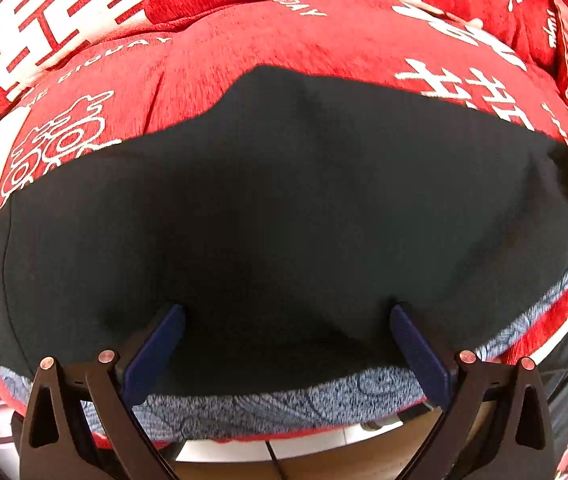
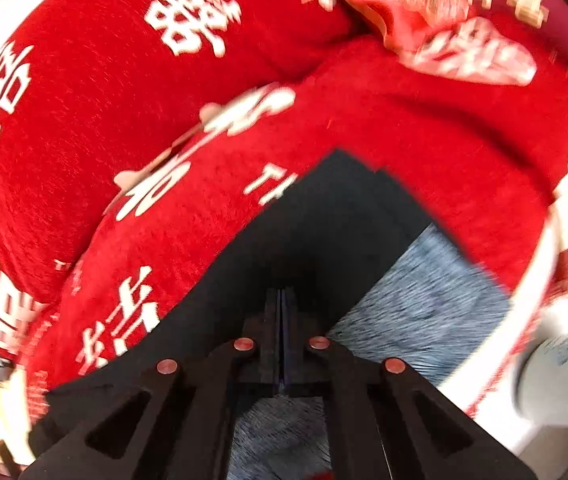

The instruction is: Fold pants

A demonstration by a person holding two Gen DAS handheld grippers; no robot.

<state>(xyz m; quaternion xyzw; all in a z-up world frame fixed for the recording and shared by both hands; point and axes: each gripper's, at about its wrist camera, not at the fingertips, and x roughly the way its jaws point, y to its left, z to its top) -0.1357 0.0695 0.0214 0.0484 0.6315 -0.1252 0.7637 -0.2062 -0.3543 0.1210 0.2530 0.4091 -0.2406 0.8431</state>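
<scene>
My left gripper (image 1: 286, 316) has its fingers spread wide over the black pants (image 1: 268, 216), which lie on the red blanket (image 1: 284, 40). Only the right wrist view shows my right gripper (image 2: 283, 300) clenched, blurred, on the pants' edge, grey fleece (image 2: 424, 304) beside.

Bright daylight; fisheye-warped edges; right wrist view motion-blurred.

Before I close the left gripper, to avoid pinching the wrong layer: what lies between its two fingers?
In the left wrist view, only the black pants lie between the open left gripper fingers, over a grey fleece layer.
</scene>
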